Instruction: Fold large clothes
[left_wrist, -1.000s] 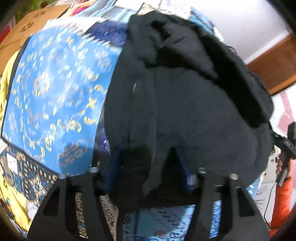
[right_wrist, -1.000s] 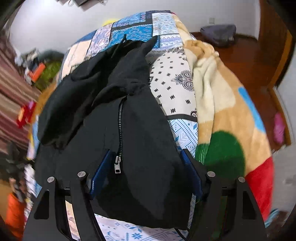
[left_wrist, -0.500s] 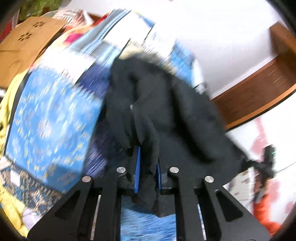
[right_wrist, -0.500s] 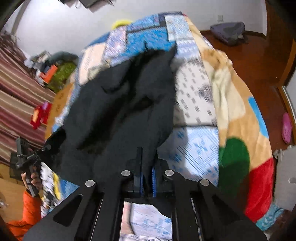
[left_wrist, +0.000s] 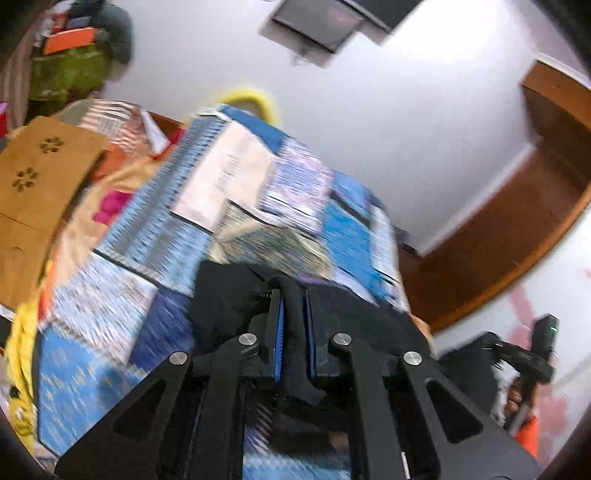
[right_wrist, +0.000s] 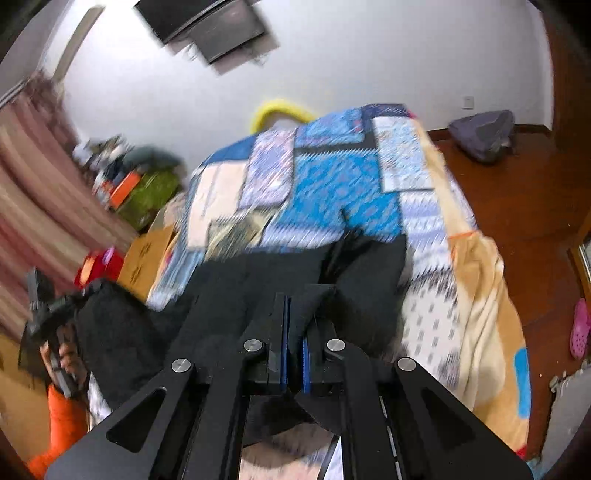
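A black zip-up jacket (left_wrist: 225, 299) lies on a bed covered with a blue patchwork quilt (left_wrist: 155, 236). My left gripper (left_wrist: 293, 295) is shut on a fold of the jacket's black fabric and holds it raised. My right gripper (right_wrist: 295, 306) is shut on another part of the same jacket (right_wrist: 258, 280), which stretches back over the quilt (right_wrist: 332, 177). The other hand-held gripper shows at the right edge of the left wrist view (left_wrist: 532, 354) and at the left edge of the right wrist view (right_wrist: 48, 317). Both views are motion-blurred.
A cardboard box (left_wrist: 33, 177) stands left of the bed. A yellow ring (right_wrist: 277, 109) sits at the bed's far end against the white wall. A grey bag (right_wrist: 484, 133) and pink slippers (right_wrist: 580, 332) lie on the wooden floor at right.
Both grippers closed on the jacket's edge and lifted it up and back. The views tilted up toward the wall; less of the jacket now lies spread over the quilt.
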